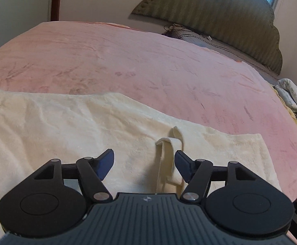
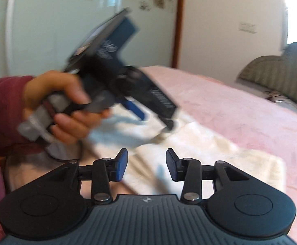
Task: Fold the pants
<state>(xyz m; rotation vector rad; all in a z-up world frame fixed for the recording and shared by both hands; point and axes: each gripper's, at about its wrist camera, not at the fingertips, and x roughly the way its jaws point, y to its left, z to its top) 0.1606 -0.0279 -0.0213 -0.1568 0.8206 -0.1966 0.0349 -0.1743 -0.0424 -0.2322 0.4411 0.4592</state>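
Nearest us in the left wrist view, our left gripper (image 1: 144,164) hangs with its jaws apart and nothing between the pads, low over the pants (image 1: 70,126). A loose strip of the same cream cloth, the tie (image 1: 170,159), lies curled in the gap, close to the right-hand pad; we cannot tell whether it touches. The pants lie flat and spread across the near part of the bed (image 1: 128,57), on its pink blanket. In the right wrist view our right gripper (image 2: 146,164) is likewise spread wide and empty above the pants (image 2: 199,149). Past it we see our left hand (image 2: 66,106) wrapped around the left gripper's handle, badly blurred, its fingers pointing down at the cloth. Farther off stands the green headboard (image 1: 220,20), with some pale bedding (image 1: 293,96) at the bed's right edge.
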